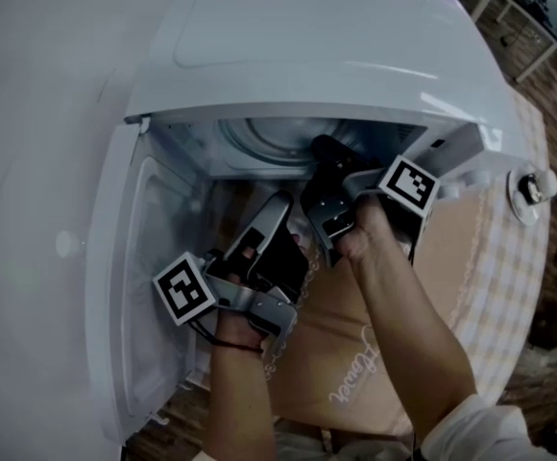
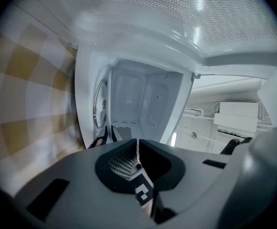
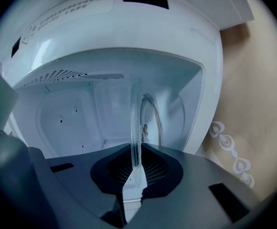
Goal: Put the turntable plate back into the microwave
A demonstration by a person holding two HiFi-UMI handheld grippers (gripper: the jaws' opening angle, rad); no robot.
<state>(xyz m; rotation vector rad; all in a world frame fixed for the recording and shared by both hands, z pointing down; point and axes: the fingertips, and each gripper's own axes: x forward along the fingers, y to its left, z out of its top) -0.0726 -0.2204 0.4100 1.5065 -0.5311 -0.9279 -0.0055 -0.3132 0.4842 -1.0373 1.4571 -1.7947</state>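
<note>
- Microwave (image 1: 307, 46) on table (image 1: 509, 248), door (image 1: 115, 286) swung open at its left side.
- Both tools reach into microwave's mouth.
- Right hand-held gripper (image 3: 137, 149) deepest inside cavity, jaws pinching rim of clear glass turntable plate (image 3: 136, 123). Plate held edge-on, inside cavity, off cavity floor.
- Left hand-held gripper (image 2: 137, 144) at cavity's front, nearer door. Jaws pressed together on thin clear edge that reads as same plate's rim.
- From above, plate's curved rim shows just under microwave's top front edge.
</note>
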